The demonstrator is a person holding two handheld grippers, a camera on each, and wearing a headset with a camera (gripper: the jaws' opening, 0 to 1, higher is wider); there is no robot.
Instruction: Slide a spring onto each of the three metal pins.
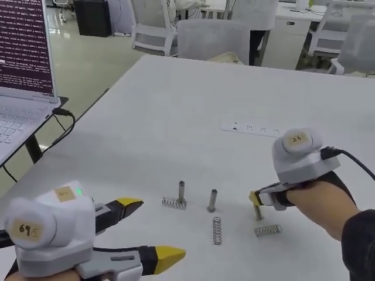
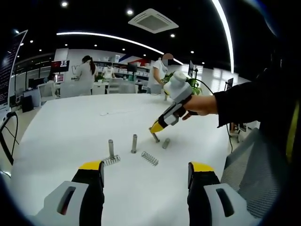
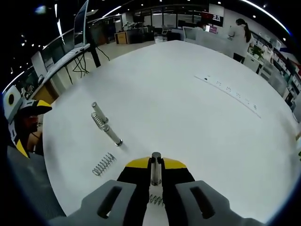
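Two hand-held grippers over a white desk (image 1: pixel 176 105) carrying three metal pins and three loose springs.
An open laptop (image 1: pixel 17 76) stands beside the desk's left edge; a white power strip (image 1: pixel 252 128) lies toward the far side; the left gripper (image 1: pixel 153 228), nearest the viewer, hovers above the desk with its yellow-tipped fingers spread wide, holding nothing; the right gripper (image 1: pixel 255 199) has its fingers pinching the upper end of the right pin (image 1: pixel 258 213); the left pin (image 1: pixel 181 190) and middle pin (image 1: pixel 212 199) stand upright and bare; a first spring (image 1: pixel 174 203) lies flat against the left pin's base; a second spring (image 1: pixel 217 230) lies just in front of the middle pin; a third spring (image 1: pixel 268 230) lies just beside the right pin.
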